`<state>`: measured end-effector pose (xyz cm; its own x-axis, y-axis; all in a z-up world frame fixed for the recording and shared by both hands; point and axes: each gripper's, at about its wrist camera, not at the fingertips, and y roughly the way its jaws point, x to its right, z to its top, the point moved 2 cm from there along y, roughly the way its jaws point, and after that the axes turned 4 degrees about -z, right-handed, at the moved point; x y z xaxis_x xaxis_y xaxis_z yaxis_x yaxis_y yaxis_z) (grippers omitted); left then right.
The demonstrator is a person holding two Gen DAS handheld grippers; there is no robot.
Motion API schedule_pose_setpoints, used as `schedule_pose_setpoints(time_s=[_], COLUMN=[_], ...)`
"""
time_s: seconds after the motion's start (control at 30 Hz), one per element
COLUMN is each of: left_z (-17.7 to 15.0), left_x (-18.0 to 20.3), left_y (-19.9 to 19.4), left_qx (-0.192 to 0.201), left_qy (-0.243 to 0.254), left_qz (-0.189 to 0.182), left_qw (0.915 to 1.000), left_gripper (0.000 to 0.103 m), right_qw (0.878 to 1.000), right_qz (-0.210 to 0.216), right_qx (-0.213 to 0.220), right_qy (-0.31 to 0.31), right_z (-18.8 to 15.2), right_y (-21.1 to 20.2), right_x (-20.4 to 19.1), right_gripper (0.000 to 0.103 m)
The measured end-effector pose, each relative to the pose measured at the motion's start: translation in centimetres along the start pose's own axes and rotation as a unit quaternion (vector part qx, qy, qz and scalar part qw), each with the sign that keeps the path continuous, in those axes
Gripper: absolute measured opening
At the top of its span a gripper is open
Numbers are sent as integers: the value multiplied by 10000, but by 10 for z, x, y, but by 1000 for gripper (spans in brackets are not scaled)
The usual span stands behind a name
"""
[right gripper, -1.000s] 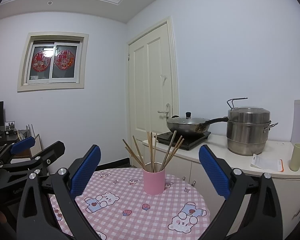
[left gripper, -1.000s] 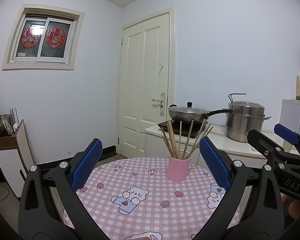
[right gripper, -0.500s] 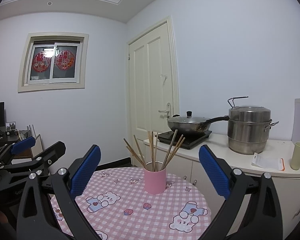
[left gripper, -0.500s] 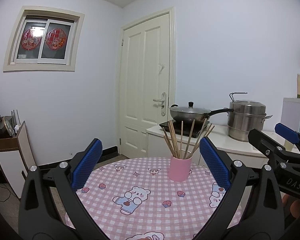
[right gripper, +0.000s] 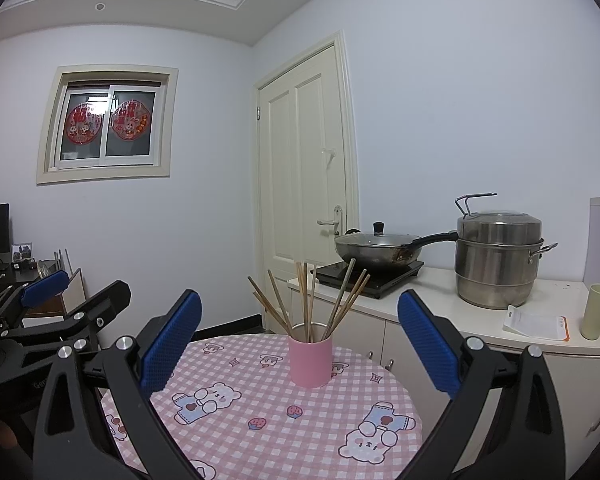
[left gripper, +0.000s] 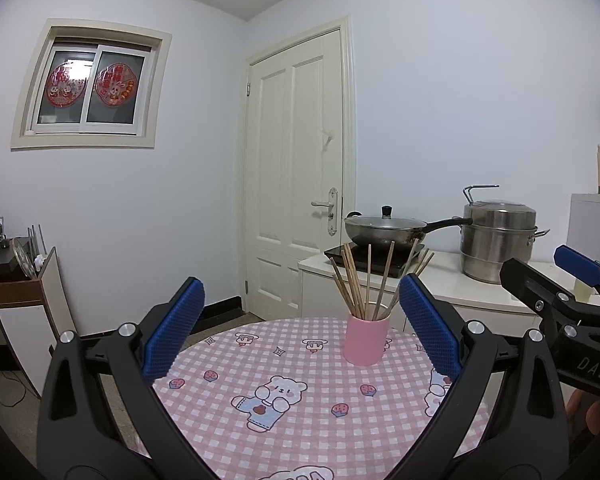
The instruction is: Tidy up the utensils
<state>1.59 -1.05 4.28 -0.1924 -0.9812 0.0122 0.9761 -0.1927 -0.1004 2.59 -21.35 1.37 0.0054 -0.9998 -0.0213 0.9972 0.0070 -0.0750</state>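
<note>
A pink cup (left gripper: 366,339) (right gripper: 310,361) stands upright on the round table with the pink checked bear cloth (left gripper: 300,408) (right gripper: 260,412). Several wooden chopsticks (left gripper: 364,284) (right gripper: 306,304) fan out of it. My left gripper (left gripper: 300,328) is open and empty, held above the near side of the table, well short of the cup. My right gripper (right gripper: 298,336) is also open and empty, with the cup seen between its blue pads. Each gripper shows at the edge of the other's view.
Behind the table runs a white counter (right gripper: 420,300) with an induction hob, a lidded wok (right gripper: 376,246), a steel steamer pot (right gripper: 498,256), a green cup (right gripper: 598,310) and a paper packet (right gripper: 536,324). A closed door (left gripper: 296,184) stands in the corner. A low shelf (left gripper: 24,292) sits at the left.
Both grippers have lifted and drawn back slightly, so the cup and table sit a little lower in each view. Nothing was grasped or released.
</note>
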Motion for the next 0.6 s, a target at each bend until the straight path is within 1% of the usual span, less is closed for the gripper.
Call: schedule_pose_setpoints(time_s=[0.6], left_z=[0], left_x=[2], left_y=[1], left_qx=[2], left_qy=[47], left_qz=[36], left_qw=[10000], left_gripper=[96], right_qw=[10000], right_qz=[56], right_qx=[-20], right_qy=[4], right_z=[-1], right_y=[4], right_x=[1], right_gripper=[95])
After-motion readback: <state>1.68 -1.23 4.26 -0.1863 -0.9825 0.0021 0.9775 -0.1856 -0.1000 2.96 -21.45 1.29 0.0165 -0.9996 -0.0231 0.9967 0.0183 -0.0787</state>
